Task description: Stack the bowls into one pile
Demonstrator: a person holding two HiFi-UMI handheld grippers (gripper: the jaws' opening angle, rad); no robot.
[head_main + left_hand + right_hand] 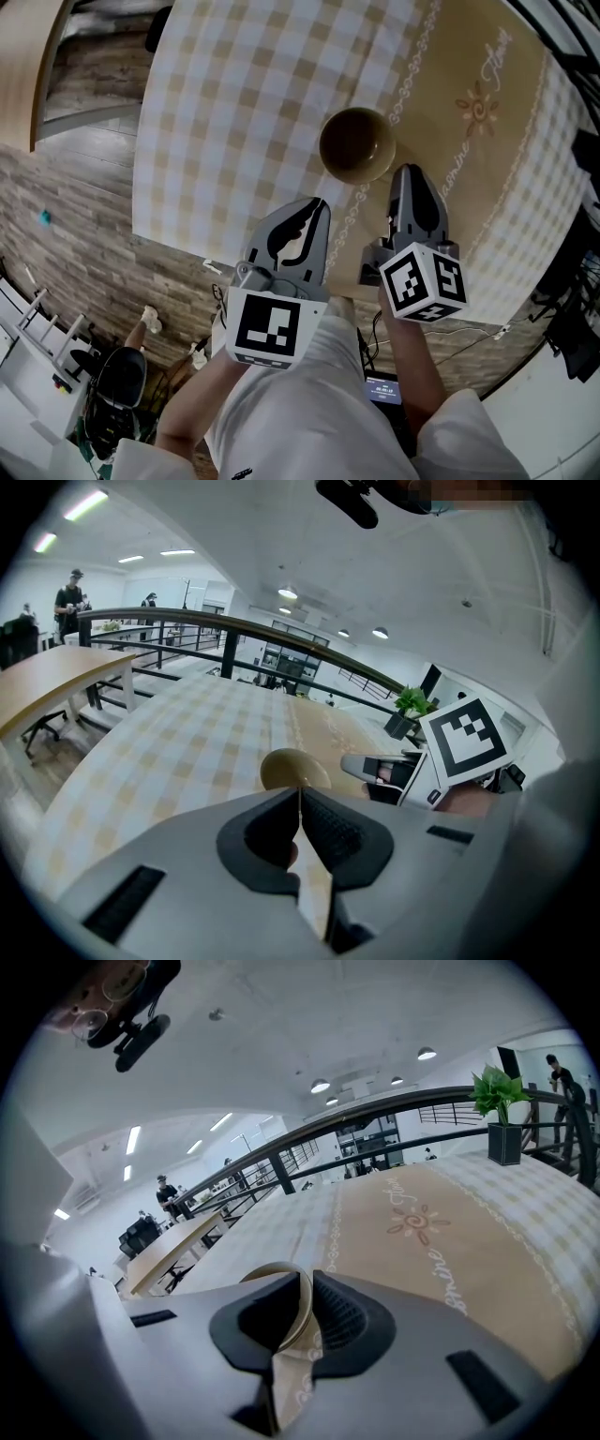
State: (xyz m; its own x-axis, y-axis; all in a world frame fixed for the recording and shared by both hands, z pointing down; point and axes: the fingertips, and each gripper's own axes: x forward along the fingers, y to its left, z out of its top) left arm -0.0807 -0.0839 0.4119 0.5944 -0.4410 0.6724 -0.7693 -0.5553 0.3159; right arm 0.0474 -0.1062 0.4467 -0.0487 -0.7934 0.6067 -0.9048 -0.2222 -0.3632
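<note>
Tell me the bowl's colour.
The bowl is dark olive-brown inside with a lighter tan rim; the head view shows it best.

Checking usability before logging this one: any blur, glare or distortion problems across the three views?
Head view: fisheye bends the table edge; bowl sharp, evenly lit. Left gripper view: black corner vignette, bright ceiling strips, left gripper soft up close. Right gripper view: railing curved, right gripper slightly blurred.
</note>
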